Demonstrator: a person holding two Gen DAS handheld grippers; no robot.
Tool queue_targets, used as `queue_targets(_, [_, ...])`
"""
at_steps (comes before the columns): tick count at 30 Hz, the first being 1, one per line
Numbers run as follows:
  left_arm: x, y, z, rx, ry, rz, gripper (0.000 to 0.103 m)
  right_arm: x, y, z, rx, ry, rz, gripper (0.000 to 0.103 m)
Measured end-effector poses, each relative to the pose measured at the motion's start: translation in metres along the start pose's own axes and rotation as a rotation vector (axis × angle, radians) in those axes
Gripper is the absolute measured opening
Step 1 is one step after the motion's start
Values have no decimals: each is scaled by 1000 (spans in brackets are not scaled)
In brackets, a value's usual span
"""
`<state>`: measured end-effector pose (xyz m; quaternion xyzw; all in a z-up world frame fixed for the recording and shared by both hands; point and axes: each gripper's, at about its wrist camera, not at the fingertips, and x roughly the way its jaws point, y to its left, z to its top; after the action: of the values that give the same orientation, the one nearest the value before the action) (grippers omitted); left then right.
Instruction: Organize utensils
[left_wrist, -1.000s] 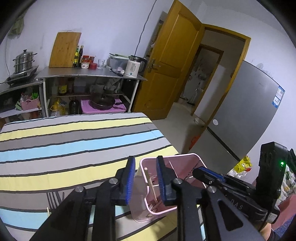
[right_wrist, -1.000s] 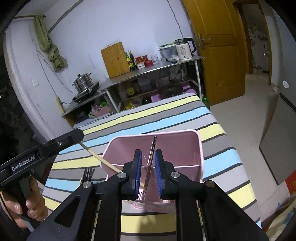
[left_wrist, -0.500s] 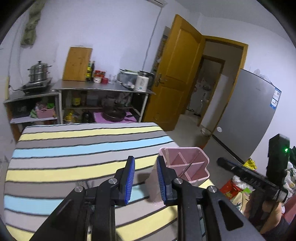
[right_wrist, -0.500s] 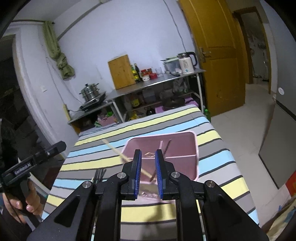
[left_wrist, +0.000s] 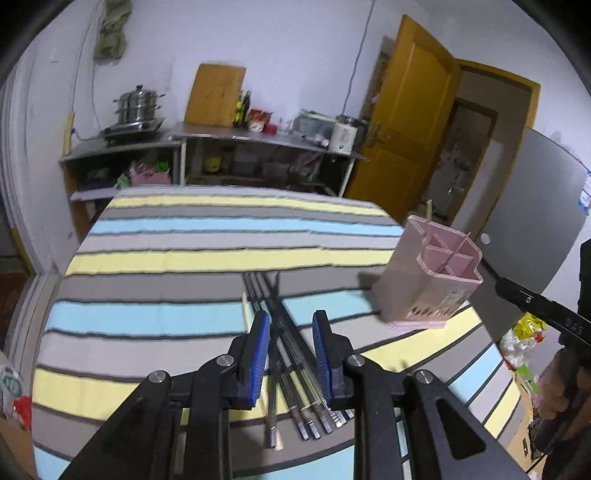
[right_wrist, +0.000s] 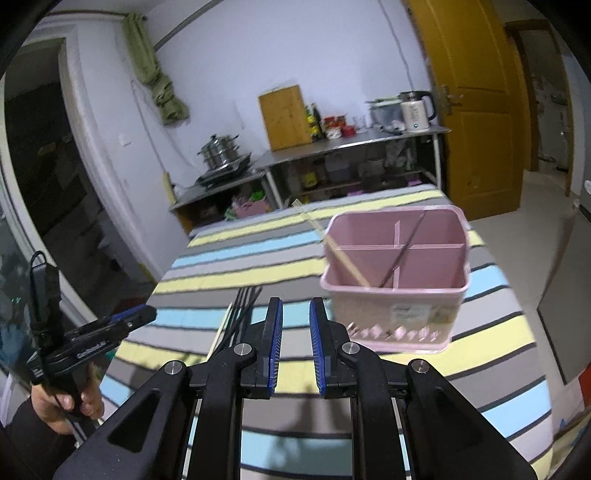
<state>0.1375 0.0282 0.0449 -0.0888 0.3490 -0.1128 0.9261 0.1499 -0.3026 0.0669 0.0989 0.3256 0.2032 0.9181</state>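
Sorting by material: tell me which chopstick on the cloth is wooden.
The pale chopstick at the left edge of the bundle; the other chopsticks are dark with metal ends.

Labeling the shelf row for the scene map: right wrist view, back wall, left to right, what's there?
Green cloth → steel steamer pot → wooden cutting board → dark bottles → red-lidded jars → white kettle → yellow door.

Left gripper (left_wrist: 290, 345) and right gripper (right_wrist: 295, 338): black angular frames, silver round screws at the joints, ribbed blue pads (left_wrist: 258, 354) lining the fingers. White lettering along each black body; thin black cable (right_wrist: 37, 295) looped above the left one. Dark sleeve (right_wrist: 26, 439) at the wrist.
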Motion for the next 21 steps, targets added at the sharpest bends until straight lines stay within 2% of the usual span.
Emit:
queue_targets(12, [61, 34, -14, -52, 118, 72, 24, 48, 23, -23, -25, 117, 53, 15])
queue_targets(21, [119, 40, -8, -66, 181, 76, 24, 79, 32, -29, -38, 174, 62, 15])
